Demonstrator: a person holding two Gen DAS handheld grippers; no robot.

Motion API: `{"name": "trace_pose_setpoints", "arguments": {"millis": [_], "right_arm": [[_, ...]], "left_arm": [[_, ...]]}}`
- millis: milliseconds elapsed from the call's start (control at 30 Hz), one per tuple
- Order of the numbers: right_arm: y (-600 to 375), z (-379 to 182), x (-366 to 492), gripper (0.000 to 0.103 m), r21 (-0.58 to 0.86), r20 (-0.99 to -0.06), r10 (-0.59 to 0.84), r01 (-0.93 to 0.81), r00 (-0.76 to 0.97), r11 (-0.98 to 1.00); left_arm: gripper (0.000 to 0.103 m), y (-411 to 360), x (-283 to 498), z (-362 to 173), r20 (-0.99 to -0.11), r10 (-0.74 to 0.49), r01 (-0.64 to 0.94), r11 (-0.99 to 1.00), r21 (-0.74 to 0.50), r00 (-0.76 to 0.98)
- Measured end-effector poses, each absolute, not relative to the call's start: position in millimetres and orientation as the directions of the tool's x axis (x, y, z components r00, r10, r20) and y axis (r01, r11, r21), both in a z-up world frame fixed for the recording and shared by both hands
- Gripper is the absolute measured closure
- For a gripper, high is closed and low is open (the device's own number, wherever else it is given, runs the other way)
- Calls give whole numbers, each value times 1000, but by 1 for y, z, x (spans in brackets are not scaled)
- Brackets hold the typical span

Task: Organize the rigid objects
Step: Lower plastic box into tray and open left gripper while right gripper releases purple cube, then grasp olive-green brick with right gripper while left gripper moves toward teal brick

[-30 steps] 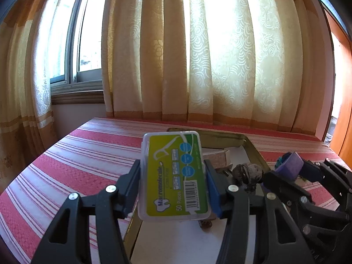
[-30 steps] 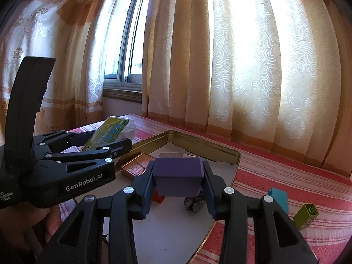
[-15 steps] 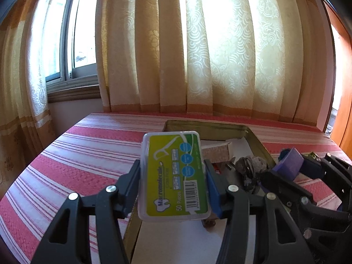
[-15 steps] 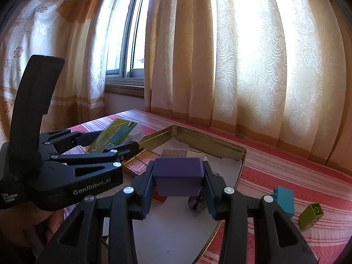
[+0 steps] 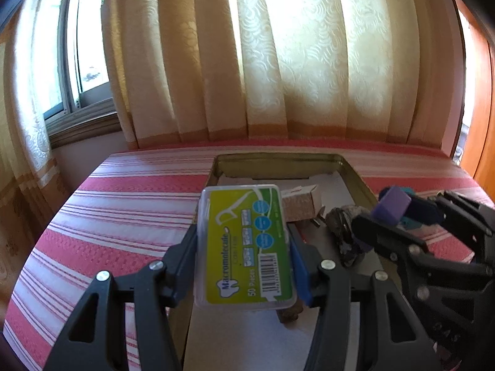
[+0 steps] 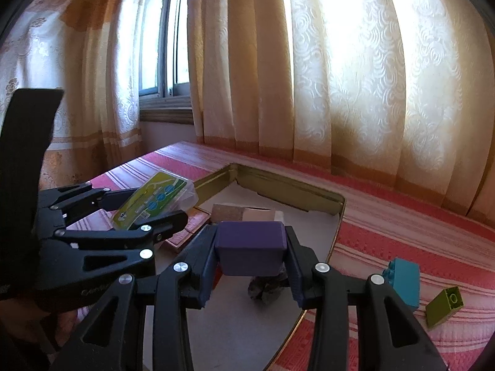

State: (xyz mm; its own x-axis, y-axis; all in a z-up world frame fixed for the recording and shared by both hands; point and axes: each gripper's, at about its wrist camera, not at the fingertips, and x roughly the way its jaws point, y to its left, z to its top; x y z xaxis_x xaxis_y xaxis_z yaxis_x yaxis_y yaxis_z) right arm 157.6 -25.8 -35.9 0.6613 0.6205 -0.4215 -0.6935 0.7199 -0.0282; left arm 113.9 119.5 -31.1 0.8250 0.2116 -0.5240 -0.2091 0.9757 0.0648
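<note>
My left gripper is shut on a clear floss-pick box with a green label, held upright above the near left edge of a shallow metal tray. In the right wrist view the same box sits in the left gripper at the left. A purple block is clamped in my right gripper, above the tray. In the left wrist view the purple block and right gripper appear at the right.
The tray holds a brown cardboard box, a crumpled grey-dark lump and an orange-brown flat case. A teal brick and a green brick lie on the red striped cloth right of the tray. Curtains hang behind.
Both grippers have shifted sideways over the tray with their loads still held; the tray sits more central in the left view and the bricks have slid rightward and lower in the right view.
</note>
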Motion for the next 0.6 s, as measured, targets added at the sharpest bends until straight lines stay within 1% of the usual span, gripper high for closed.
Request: {"name": "trace_pose_setpoints", "arguments": {"millis": [33,100,133,167,200,233,300,333,400,433,500,567,600], "right_arm": [[-24,-37,163,61,-10,-449,623,-701,641,713],[-23,-39,168,60,4,-464,621,-699,632,715],[-24,-39,170,55,6,-465,619,-697,632,717],[-26,-39,171,51,22,-464,626,-699,627,715],[-28,-38,171,46,35,-458,633,-698,625,715],[-31,-37,170,40,45,-450,638,-697,625,716],[-37,-34,168,34,54,-429,641,-690,637,722],[-41,-32,167,33,56,-420,641,-687,642,724],[-54,-29,163,32,56,-400,644,-684,652,728],[-63,-28,162,32,49,-391,639,-678,663,734],[-81,-27,161,31,33,-378,618,-658,689,753],[-107,-27,165,30,20,-366,582,-619,726,785],[-122,-27,167,27,19,-362,560,-595,745,804]], "left_arm": [[49,119,116,-31,-533,212,-206,976,71,820],[48,118,121,-33,-549,217,-202,975,88,807],[48,118,123,-34,-558,214,-199,976,89,801],[44,118,125,-34,-563,214,-199,976,88,798],[37,118,125,-35,-564,217,-201,975,91,797],[35,118,124,-34,-559,222,-206,974,93,799],[25,116,121,-31,-545,243,-221,969,107,802],[23,116,120,-30,-541,246,-225,969,106,804],[15,115,117,-28,-533,251,-231,967,105,808],[13,113,114,-27,-525,257,-238,965,105,811],[6,110,111,-24,-511,250,-234,967,98,822],[4,102,106,-20,-491,239,-225,970,89,837],[3,96,104,-18,-480,231,-218,972,84,846]]}}
